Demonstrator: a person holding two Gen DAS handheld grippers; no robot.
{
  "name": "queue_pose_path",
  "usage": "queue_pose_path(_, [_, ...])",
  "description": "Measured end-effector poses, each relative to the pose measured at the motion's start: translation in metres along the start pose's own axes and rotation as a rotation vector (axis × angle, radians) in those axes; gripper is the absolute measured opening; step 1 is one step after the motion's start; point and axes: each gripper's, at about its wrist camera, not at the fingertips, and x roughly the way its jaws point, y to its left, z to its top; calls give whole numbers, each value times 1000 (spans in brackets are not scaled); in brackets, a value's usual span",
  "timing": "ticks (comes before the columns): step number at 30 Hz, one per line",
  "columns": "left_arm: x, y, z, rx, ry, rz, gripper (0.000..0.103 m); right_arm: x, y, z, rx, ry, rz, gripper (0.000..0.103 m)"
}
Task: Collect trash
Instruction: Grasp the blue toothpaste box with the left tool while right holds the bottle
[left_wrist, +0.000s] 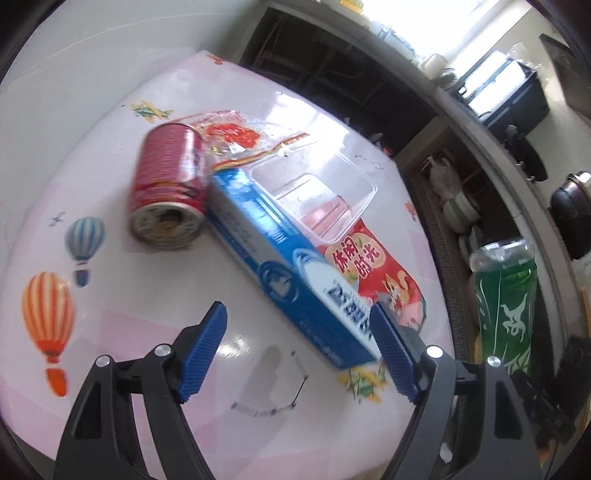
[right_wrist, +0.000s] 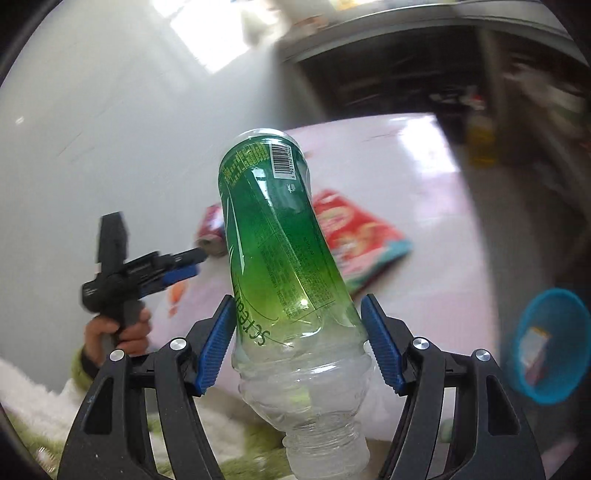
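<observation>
My right gripper (right_wrist: 298, 341) is shut on a clear plastic bottle with a green label (right_wrist: 275, 236), held off the table; the bottle also shows in the left wrist view (left_wrist: 506, 295). My left gripper (left_wrist: 297, 349) is open above the table, its right finger beside the near end of a blue carton (left_wrist: 288, 273). A red can (left_wrist: 170, 184) lies on its side to the left of the carton. A red snack bag (left_wrist: 376, 273), a clear plastic tray (left_wrist: 317, 195) and a clear wrapper (left_wrist: 236, 136) lie behind the carton.
The table has a pink cloth (left_wrist: 110, 295) with balloon prints. A blue bin (right_wrist: 550, 339) with a piece of trash in it stands on the floor to the right. Dark shelves (left_wrist: 332, 74) with clutter stand beyond the table.
</observation>
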Motion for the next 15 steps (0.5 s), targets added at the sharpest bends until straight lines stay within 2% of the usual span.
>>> queue_pose_path(3, [31,-18,10,2,26,100,78,12,-19,-1,92,-7,-82,65])
queue_pose_path(6, [54,-27,13,-9,27,189,78,25,-26,-3,180,11,-61,65])
queue_pose_path(8, [58,-30,13,-14,13,202,79,31,-24,-3,193,20,-54,65])
queue_pose_path(10, [58,-35,10,10,2,208,73,28,-24,-5,186,25,-54,65])
queue_pose_path(15, [49,-31,0,46,8,146,61,30,-30,-5,192,37,-38,65])
